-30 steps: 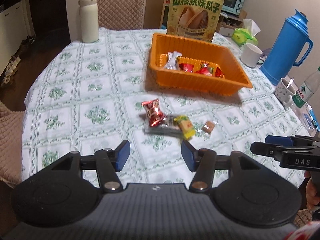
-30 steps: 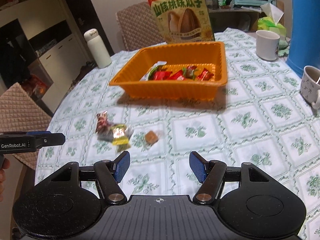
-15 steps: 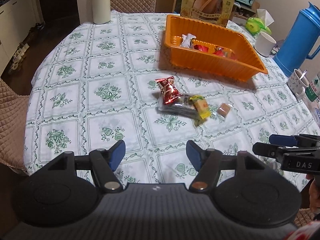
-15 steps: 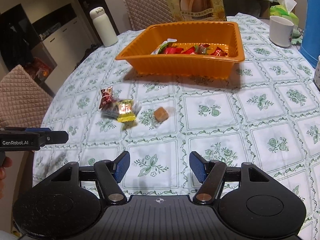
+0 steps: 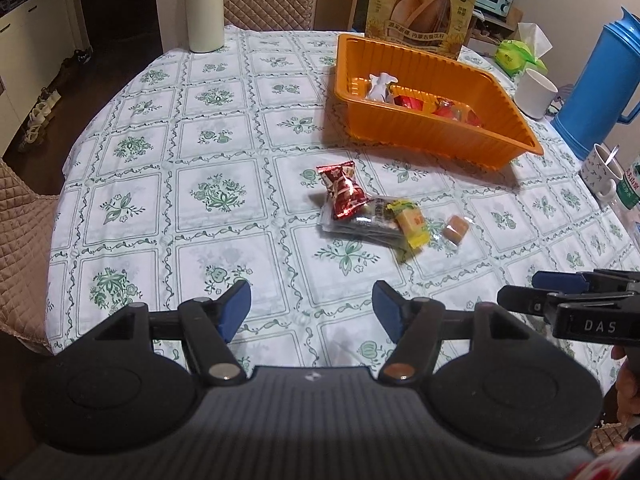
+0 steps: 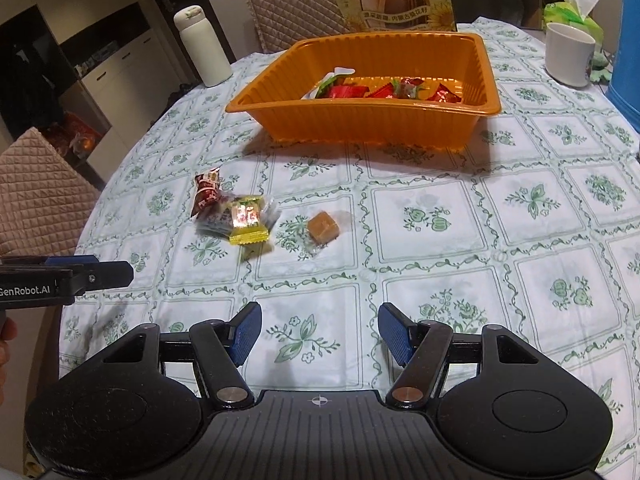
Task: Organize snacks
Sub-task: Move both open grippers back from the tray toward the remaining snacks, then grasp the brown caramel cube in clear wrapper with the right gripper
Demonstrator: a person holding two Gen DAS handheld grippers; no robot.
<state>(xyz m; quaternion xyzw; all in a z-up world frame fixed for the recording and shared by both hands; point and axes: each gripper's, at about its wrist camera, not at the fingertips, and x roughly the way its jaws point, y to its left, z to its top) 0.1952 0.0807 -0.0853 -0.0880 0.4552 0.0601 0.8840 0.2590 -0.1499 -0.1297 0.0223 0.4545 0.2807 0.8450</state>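
An orange tray (image 5: 424,136) (image 6: 360,124) holds several wrapped snacks. On the tablecloth before it lie a red wrapped snack (image 5: 342,190) (image 6: 206,194), a dark flat packet (image 5: 360,222), a yellow wrapped snack (image 5: 412,224) (image 6: 248,220) and a brown candy (image 5: 455,230) (image 6: 323,225). My left gripper (image 5: 311,310) is open and empty, above the table short of the snack pile. My right gripper (image 6: 319,330) is open and empty, short of the brown candy; it also shows in the left wrist view (image 5: 568,300).
A big sunflower-seed bag (image 5: 424,4) stands behind the tray. A white bottle (image 5: 203,4) is at the back left. A white mug (image 5: 536,92), blue jug (image 5: 596,80) and small cup (image 5: 602,168) stand at the right. Quilted chairs (image 6: 36,184) ring the table.
Both grippers have tilted and drawn slightly nearer the loose snacks, which now sit lower and larger in both views. Both stay open; nothing was picked up.
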